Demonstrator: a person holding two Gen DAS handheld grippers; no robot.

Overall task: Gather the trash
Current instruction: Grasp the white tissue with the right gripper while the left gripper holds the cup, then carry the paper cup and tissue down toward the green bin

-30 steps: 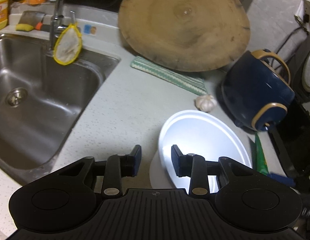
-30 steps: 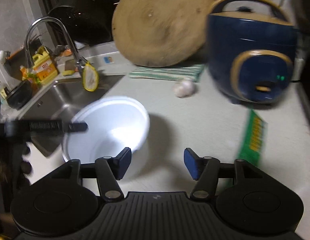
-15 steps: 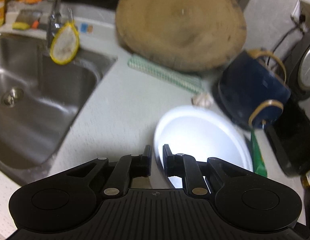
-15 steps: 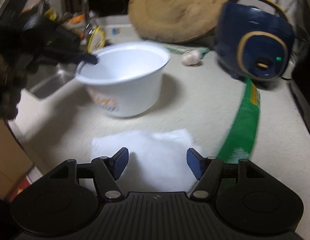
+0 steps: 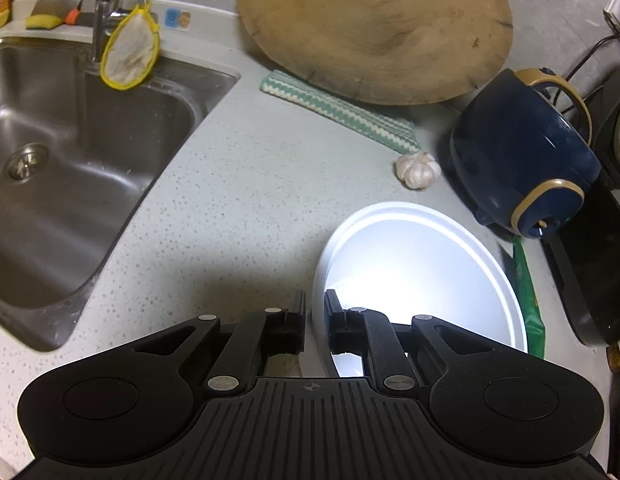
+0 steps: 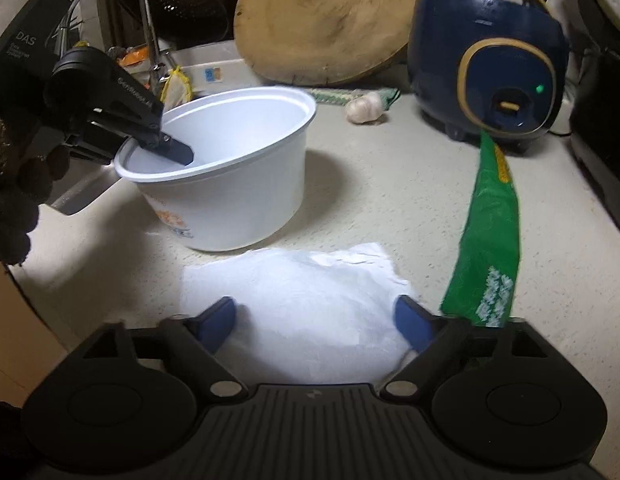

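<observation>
Trash collection, early stage: bowl (image 6: 229,168) pinched at its rim by left gripper (image 5: 314,322), nothing visibly in it; tissue (image 6: 301,312) before bowl, between spread jaws of right gripper (image 6: 316,322), ungrasped; green wrapper (image 6: 490,240) right of bowl, untouched.

A white bowl (image 6: 225,168) with orange print, white paper (image 6: 297,304), a green wrapper (image 6: 492,240), a navy-and-gold cooker (image 6: 490,80) and a green-white zigzag cloth (image 5: 338,110) lie on the grey-speckled surface (image 5: 245,208).
</observation>
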